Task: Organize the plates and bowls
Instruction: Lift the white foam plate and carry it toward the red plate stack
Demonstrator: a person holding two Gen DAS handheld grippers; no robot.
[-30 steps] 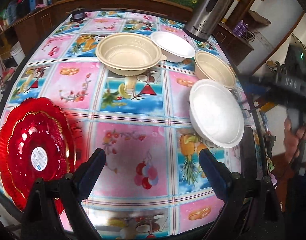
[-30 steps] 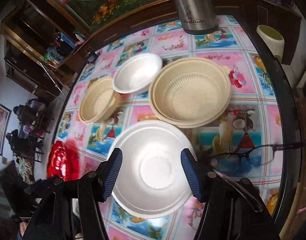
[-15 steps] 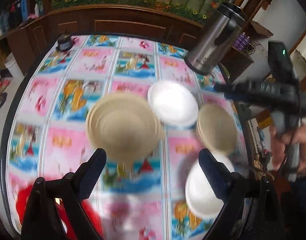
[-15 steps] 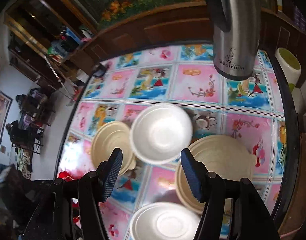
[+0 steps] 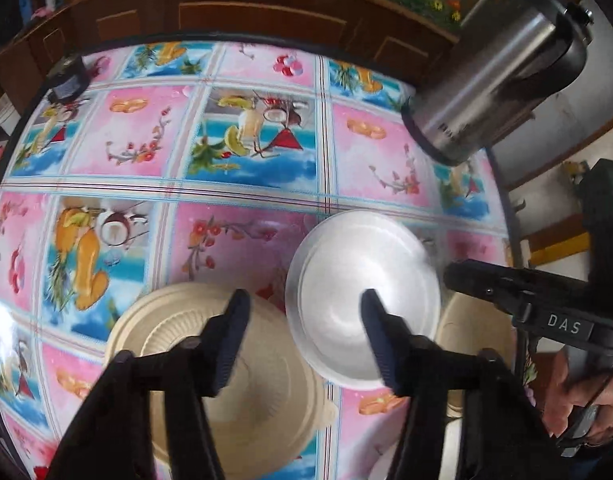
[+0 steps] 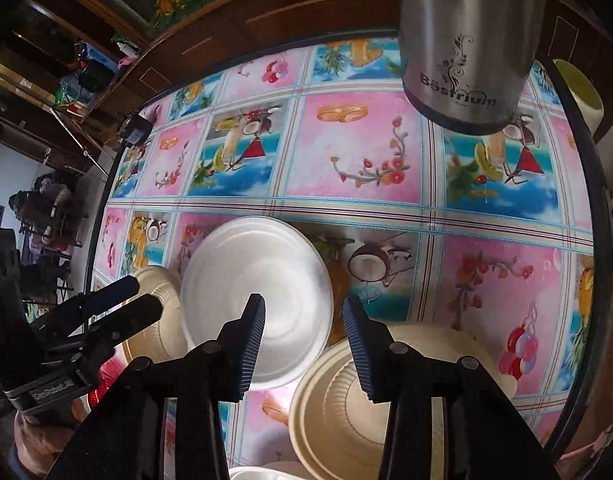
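Note:
A white bowl [image 5: 362,280] [image 6: 258,280] sits mid-table between two beige bowls. My left gripper [image 5: 304,336] is open and empty; its left finger hangs over the large beige bowl [image 5: 258,380], its right finger over the white bowl. My right gripper [image 6: 304,344] is open and empty; its left finger is over the white bowl, its right over a beige bowl [image 6: 346,412]. A second beige bowl [image 6: 154,320] lies left of the white one. The right gripper's fingers [image 5: 486,284] show in the left wrist view.
A steel thermos jug [image 5: 494,80] [image 6: 470,40] stands at the far right of the round table with the patterned cloth [image 5: 246,140]. A small dark object [image 5: 68,80] sits at the far left edge. A red plate [image 6: 102,384] peeks at lower left. Wooden cabinets lie behind.
Both grippers have moved forward across the table and now hover over the far white bowl. The near white bowl and red plates have slid out of the left view. Both stayed open.

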